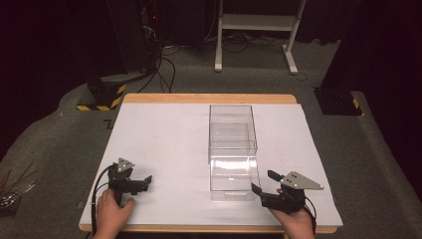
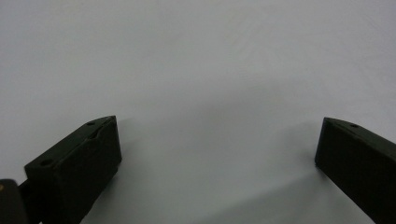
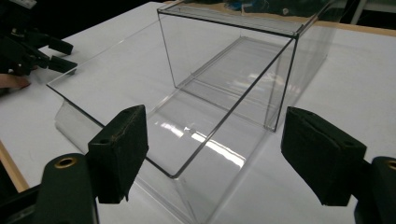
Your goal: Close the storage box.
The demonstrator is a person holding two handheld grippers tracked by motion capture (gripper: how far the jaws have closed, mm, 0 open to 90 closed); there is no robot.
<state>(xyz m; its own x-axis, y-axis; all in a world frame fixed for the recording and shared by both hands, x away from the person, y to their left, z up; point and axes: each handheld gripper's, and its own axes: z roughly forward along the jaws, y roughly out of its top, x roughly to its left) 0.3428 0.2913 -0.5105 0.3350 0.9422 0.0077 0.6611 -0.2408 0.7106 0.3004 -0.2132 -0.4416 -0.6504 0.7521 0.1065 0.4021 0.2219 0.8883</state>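
Right gripper (image 1: 263, 182) sits at the near right corner of the clear box (image 1: 233, 149). In the right gripper view the jaws stand apart with the box's near corner and its pulled-out clear drawer (image 3: 154, 121) just ahead and between them; nothing pressed by the pads, so released. Left gripper (image 1: 147, 181) rests low over bare white counter (image 2: 196, 70), jaws spread wide, nothing between them, well apart from the box.

Risks, as I judge them:
- Clear walls and glare make edges hard to read; a jaw could strike the drawer rim instead of straddling it.
- The box looks light and is not braced by the left gripper, so a push or pull from the right side could skid the whole box across the smooth counter rather than move the drawer.
- A grip on one corner only could twist the drawer and jam it in the shell.
- The thin wall could slip from the pads.

Surroundings: beyond the jaws, the counter is bare apart from the box. On the floor past the far edge, cables (image 1: 166, 67) and a white stand (image 1: 259, 35). Nothing blocks the approach.
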